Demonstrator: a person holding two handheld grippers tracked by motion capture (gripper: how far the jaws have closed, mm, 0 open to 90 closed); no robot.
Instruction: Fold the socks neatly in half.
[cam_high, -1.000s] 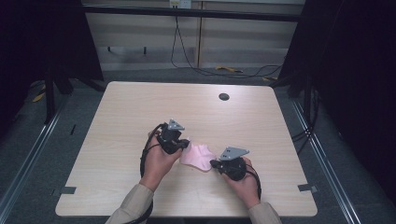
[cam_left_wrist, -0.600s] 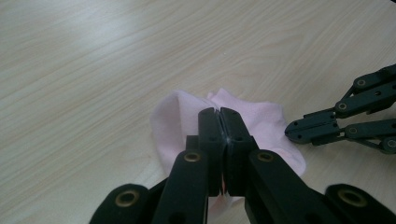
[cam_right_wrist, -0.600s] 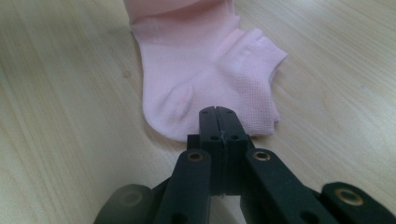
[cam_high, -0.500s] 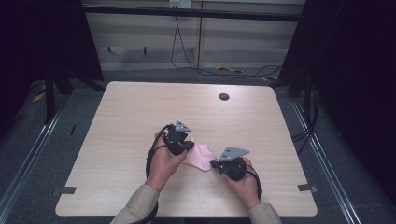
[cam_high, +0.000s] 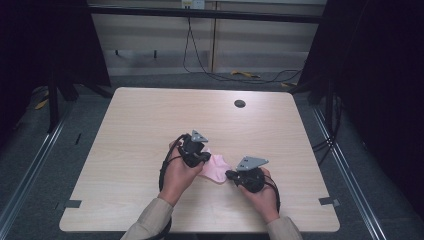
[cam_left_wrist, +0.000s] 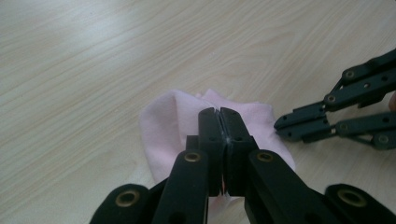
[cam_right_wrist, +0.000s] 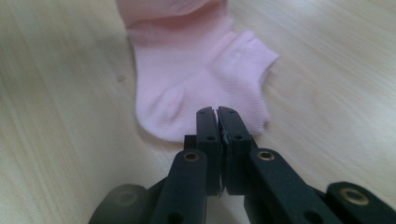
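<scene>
A small pink sock (cam_high: 215, 169) lies bunched on the pale wooden table (cam_high: 135, 125) between my two grippers. My left gripper (cam_high: 205, 159) is shut on the sock's left end; in the left gripper view the sock (cam_left_wrist: 163, 126) spreads under the closed jaws and a sliver of pink shows between them. My right gripper (cam_high: 228, 174) is shut too, its tips pinching the sock's near edge (cam_right_wrist: 196, 79) in the right gripper view. Its black jaws also reach in from the right of the left gripper view, at the sock's corner (cam_left_wrist: 280, 125).
A round dark cable hole (cam_high: 240, 103) sits in the far part of the table. Black frame posts and cables stand beyond the far edge. Bare wood stretches to the left and behind the grippers.
My left gripper has shifted a little to the right with the sock's end, bunching the sock closer to the right gripper. The right gripper has stayed where it was.
</scene>
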